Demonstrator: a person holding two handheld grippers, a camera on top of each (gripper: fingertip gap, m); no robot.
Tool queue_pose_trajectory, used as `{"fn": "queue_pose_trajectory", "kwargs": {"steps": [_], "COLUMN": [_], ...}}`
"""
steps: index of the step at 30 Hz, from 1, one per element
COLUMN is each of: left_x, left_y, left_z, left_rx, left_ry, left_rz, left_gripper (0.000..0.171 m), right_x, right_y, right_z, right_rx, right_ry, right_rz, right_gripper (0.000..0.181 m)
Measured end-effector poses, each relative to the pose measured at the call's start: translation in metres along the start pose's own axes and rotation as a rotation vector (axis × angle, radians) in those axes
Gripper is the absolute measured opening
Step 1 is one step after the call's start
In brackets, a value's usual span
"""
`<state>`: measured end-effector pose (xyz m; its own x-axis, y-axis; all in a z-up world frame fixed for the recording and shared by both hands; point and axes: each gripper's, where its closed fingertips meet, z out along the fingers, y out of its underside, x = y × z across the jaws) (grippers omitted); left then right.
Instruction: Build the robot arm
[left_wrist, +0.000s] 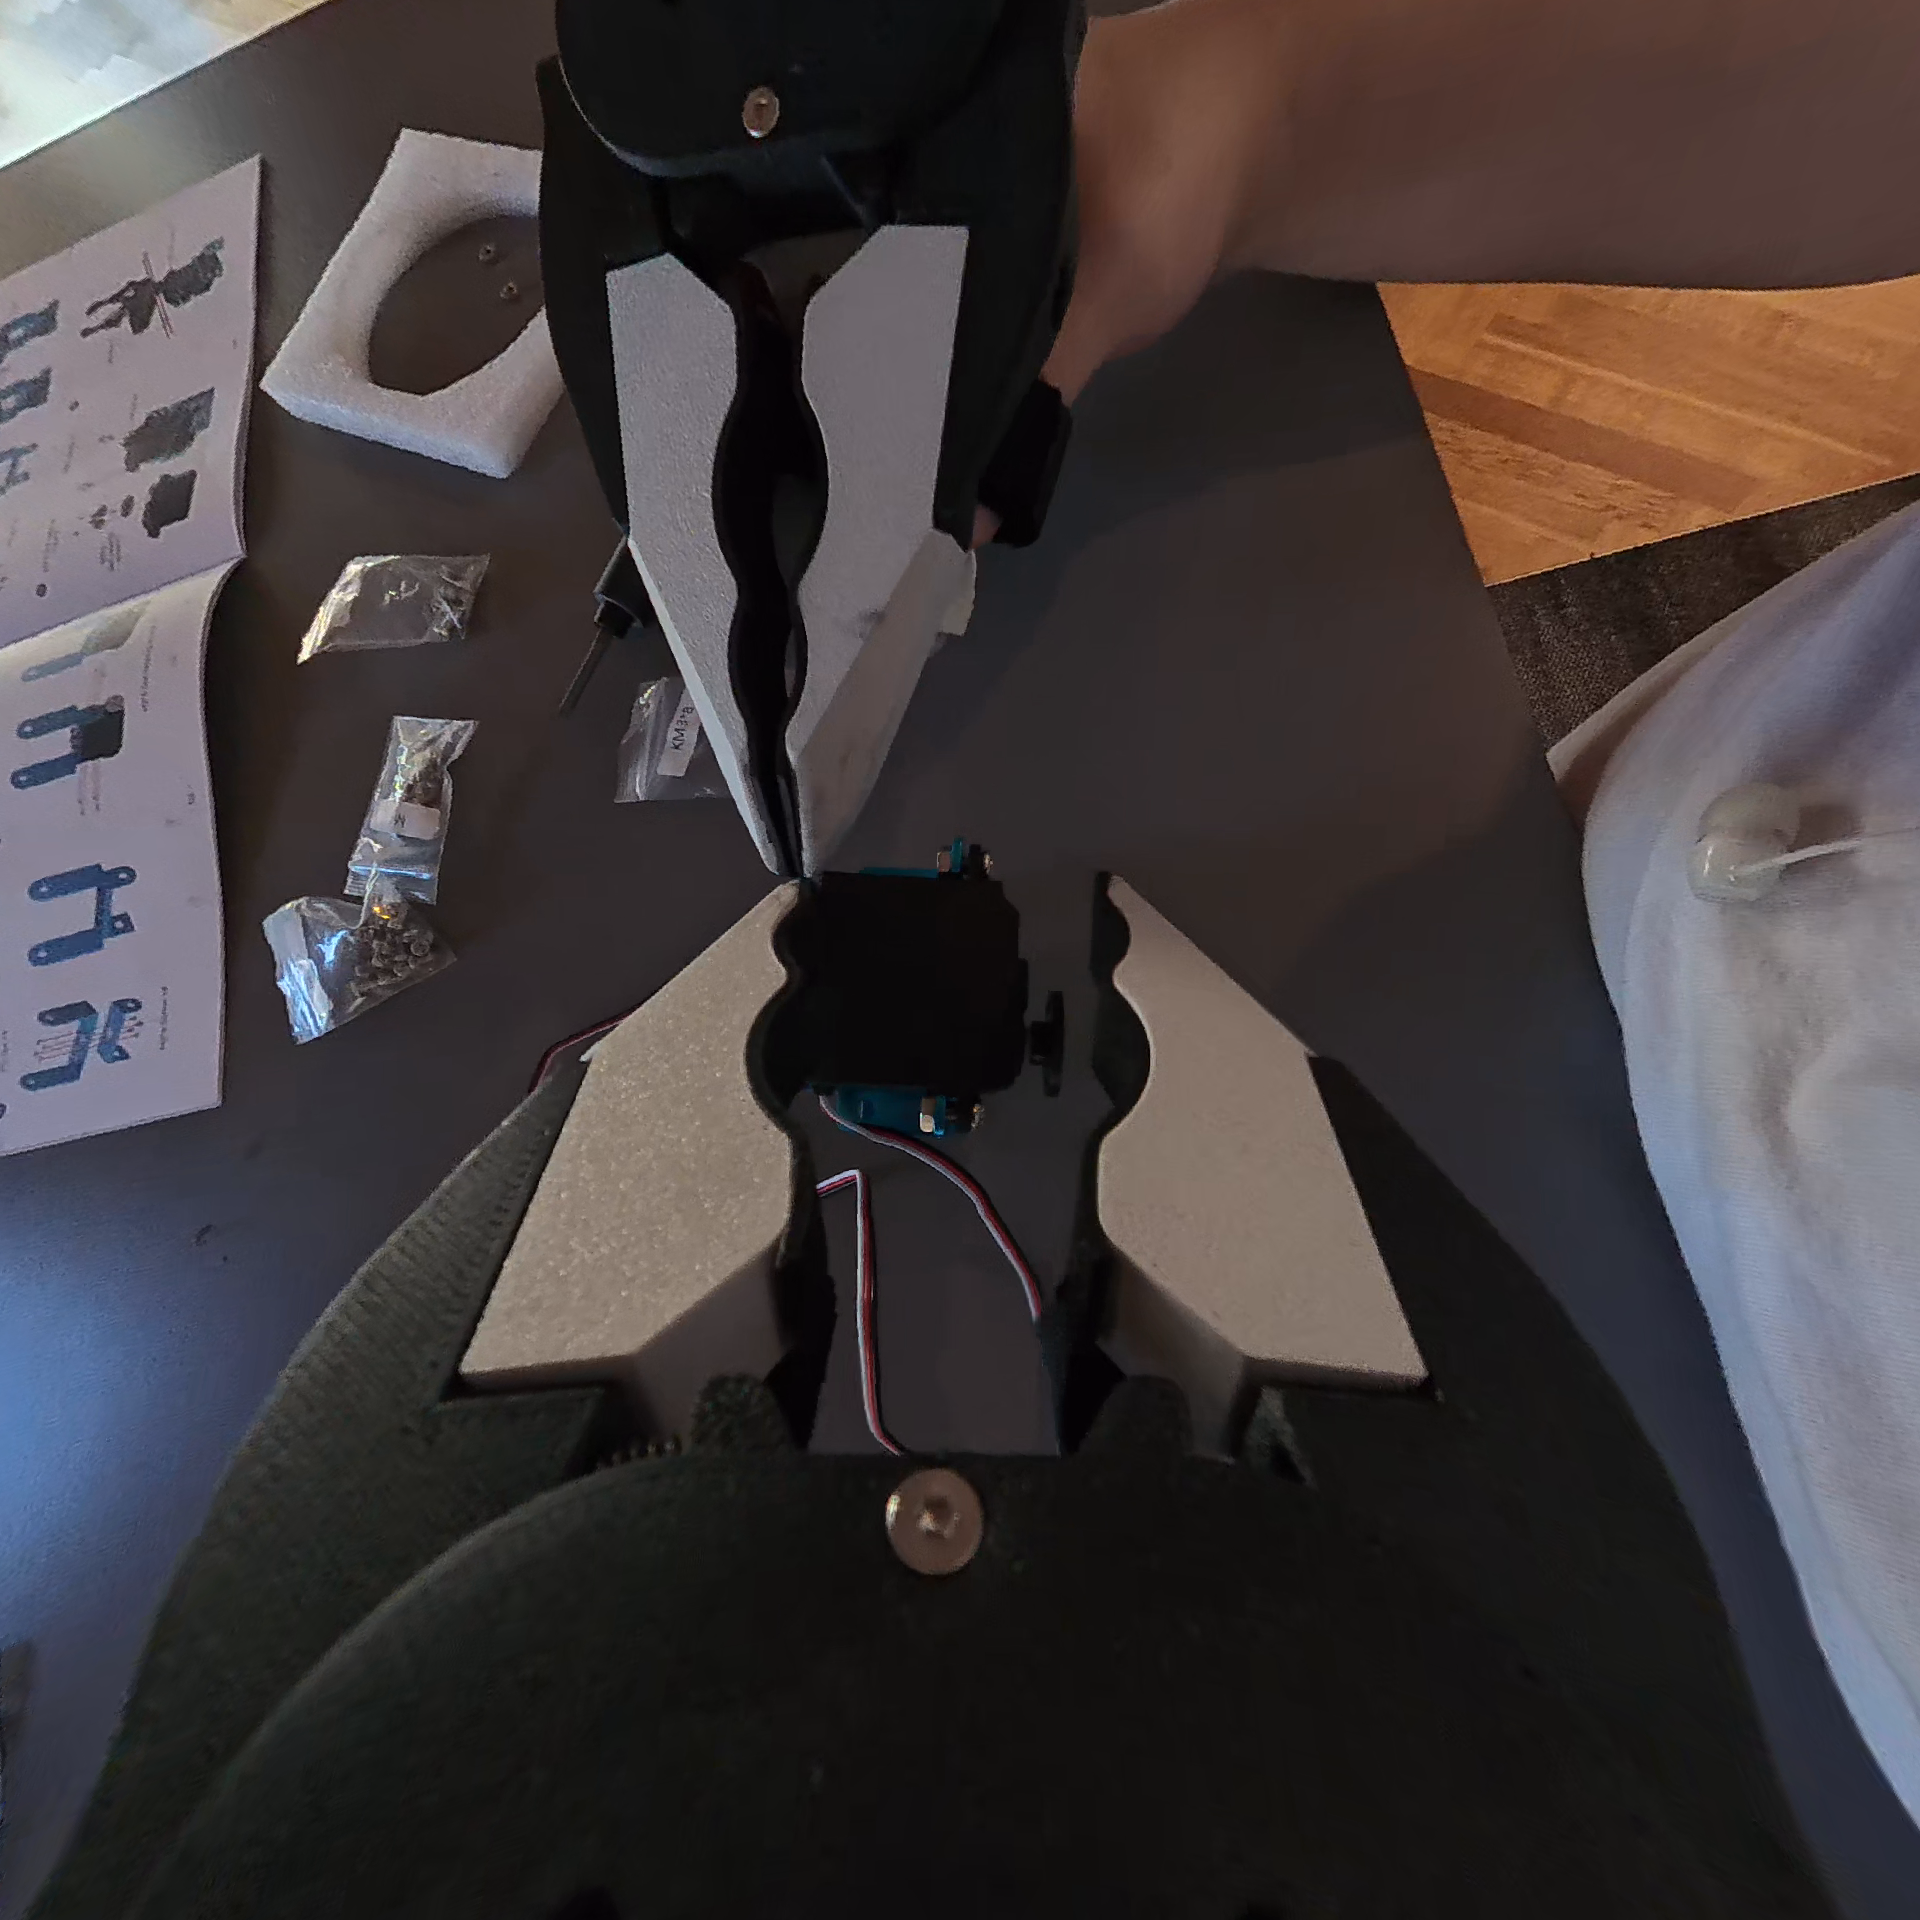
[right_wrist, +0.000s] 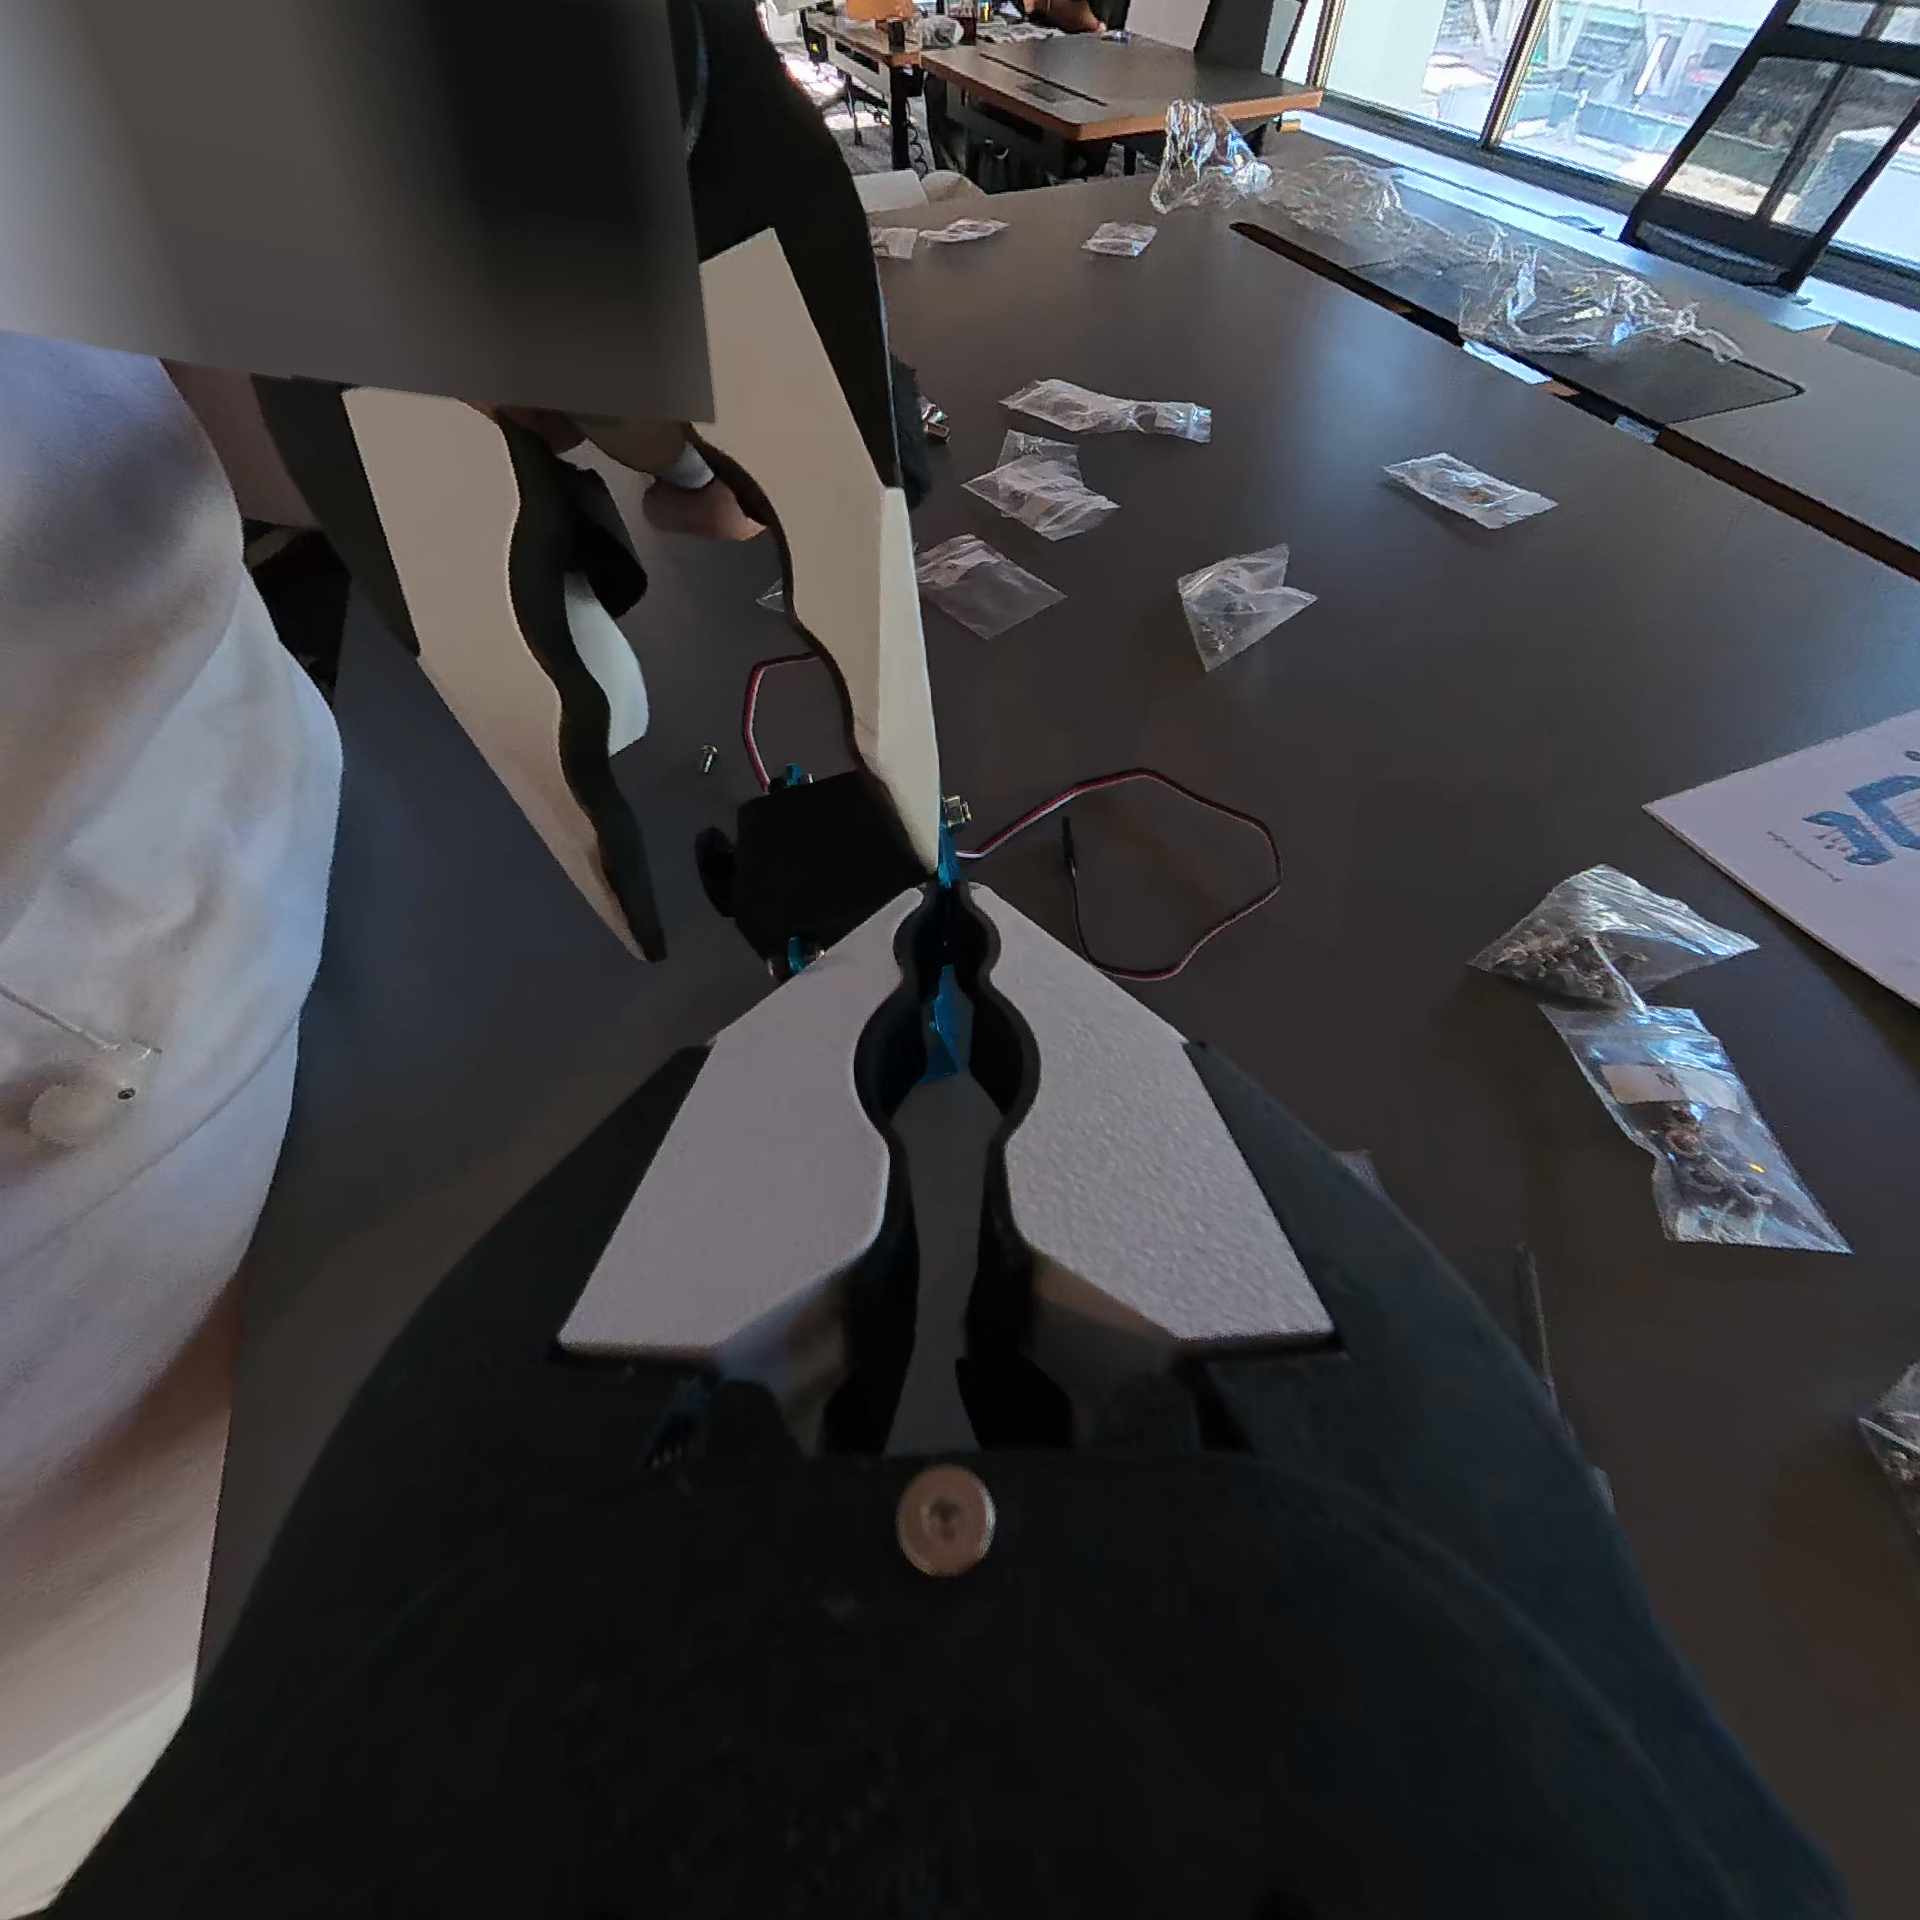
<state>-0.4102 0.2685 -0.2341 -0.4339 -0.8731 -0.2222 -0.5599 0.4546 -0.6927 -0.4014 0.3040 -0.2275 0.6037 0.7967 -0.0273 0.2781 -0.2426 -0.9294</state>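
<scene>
Left hand-held gripper (left_wrist: 951, 894): spread around black box-shaped servo motor (left_wrist: 904, 987) on dark surface (left_wrist: 1247, 727). Right hand-held gripper (right_wrist: 948, 896): pinching servo's blue metal bracket (right_wrist: 943, 1023).

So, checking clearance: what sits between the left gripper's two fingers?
In the left wrist view, a black servo with blue brackets sits between the open left gripper fingers, against one.

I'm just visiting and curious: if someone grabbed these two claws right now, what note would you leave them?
Left claw: open, straddling the black servo on the dark table; one finger touches it.
Right claw: shut, tip at the servo's corner; a blue part shows between its fingers, grip unclear.
Servo wire trails loose. Screw bags and a booklet lie nearby.
</scene>
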Motion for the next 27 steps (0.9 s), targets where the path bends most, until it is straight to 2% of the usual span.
{"fn": "queue_pose_trajectory", "kwargs": {"steps": [13,18,22,27], "left_x": [0.000,0.005,0.006,0.003], "left_y": [-0.001,-0.004,-0.004,0.000], "left_z": [-0.001,-0.002,-0.002,-0.014], "left_rx": [0.041,0.100,0.115,0.156], "left_ry": [0.047,0.098,0.092,0.126], "left_rz": [-0.018,-0.073,-0.049,-0.169], "left_gripper": [0.051,0.054,0.058,0.065], "right_x": [0.001,-0.003,-0.001,-0.003], "right_y": [0.000,0.001,0.000,-0.001], "right_z": [0.000,-0.002,-0.001,0.001], "right_rx": [-0.026,-0.019,-0.014,0.000], "right_ry": [0.043,0.028,0.033,0.034], "right_rz": [-0.004,-0.010,0.024,0.010], "right_gripper": [0.000,0.000,0.000,0.000]}}
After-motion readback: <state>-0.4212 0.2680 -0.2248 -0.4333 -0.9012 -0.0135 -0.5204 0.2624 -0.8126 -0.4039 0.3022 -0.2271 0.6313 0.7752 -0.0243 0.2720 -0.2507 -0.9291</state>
